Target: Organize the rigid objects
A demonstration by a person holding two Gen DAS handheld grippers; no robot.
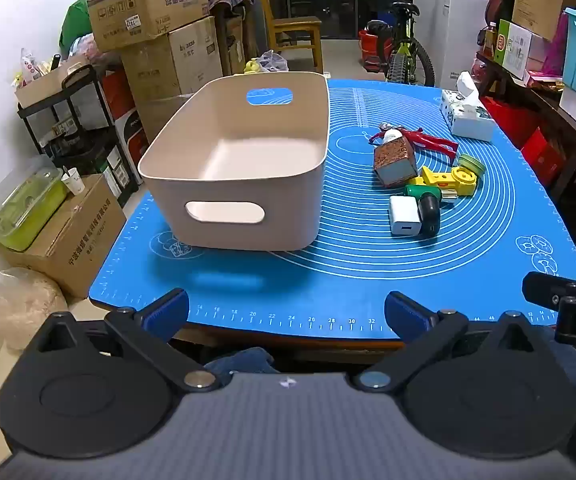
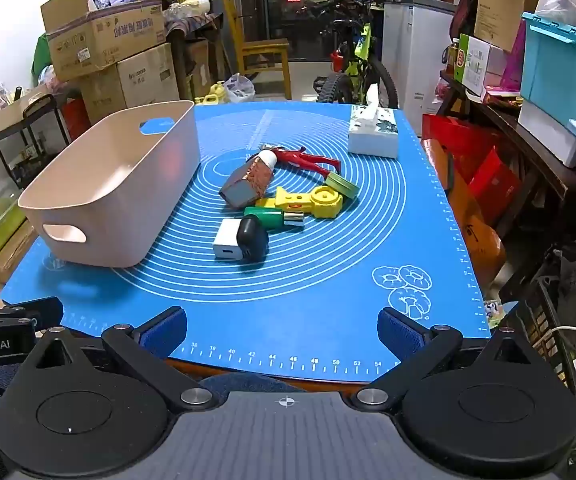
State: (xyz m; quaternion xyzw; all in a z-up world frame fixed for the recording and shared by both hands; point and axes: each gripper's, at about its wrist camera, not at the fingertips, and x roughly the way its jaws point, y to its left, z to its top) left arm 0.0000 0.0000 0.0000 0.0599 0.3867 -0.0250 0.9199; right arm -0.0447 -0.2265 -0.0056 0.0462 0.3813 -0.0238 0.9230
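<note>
Just to the right of the beige bin [image 2: 120, 184], on the blue baking mat [image 2: 328, 300], lay the small heap of hard things to be sorted: a white charger cube [image 2: 226, 244] touching a rounded black piece [image 2: 253, 239] at the heap's near end, a green plug-like part [image 2: 268, 217] behind them, a yellow plastic toy [image 2: 308, 201], a brown speckled carton [image 2: 248, 184] lying on its side with its white cap pointing away, a red figure [image 2: 308, 160] beyond it, and a low green tin [image 2: 342, 185] at the far right of the heap. The bin itself stood empty, well left of a tissue box [image 2: 373, 136]. All of these looked light and stiff; the cube's flat sides would likely give the surest hold, the black piece and the tin seemed smooth and apt to slip, and the figure's thin limbs looked the most breakable, so its trunk seemed the better place. The left gripper [image 1: 287, 314] and the right gripper [image 2: 282, 330] both hung over the mat's near edge, short of the bin and the heap, jaws wide apart and empty. Legible writing was scant: ruler numbers along the mat's near edge, and "Robot.AI" on the left gripper's body in the right view; the print on the cartons behind the bin was too small to read.
</note>
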